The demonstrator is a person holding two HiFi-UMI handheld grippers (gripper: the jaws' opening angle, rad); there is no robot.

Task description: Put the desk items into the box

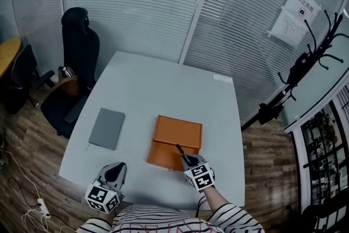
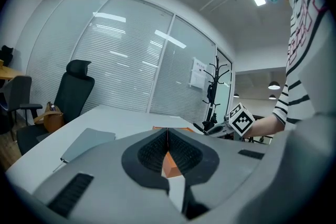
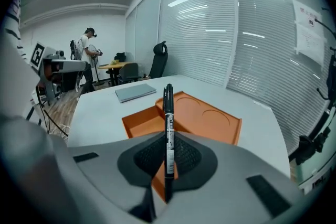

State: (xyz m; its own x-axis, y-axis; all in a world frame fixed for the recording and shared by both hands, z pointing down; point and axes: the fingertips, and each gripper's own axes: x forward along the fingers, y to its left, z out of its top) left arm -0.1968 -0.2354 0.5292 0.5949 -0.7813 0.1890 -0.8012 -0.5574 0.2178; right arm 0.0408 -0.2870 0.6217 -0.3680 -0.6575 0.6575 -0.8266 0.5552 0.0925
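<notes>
Black pen (image 3: 168,128) over orange box (image 1: 177,129), notebook (image 1: 107,128) beside.

office, glass partition walls (image 1: 136,3) with blinds, black swivel chair (image 1: 79,46), white desk (image 1: 163,90), coat stand (image 1: 313,57)

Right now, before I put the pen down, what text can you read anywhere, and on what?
"禁止拍照": top of the paper sign on the glass wall; its smaller print is too small to read.
Label on the black pen in the right tongs: printed, too blurred to read.
On the orange box and the grey notebook: no text seen.
</notes>
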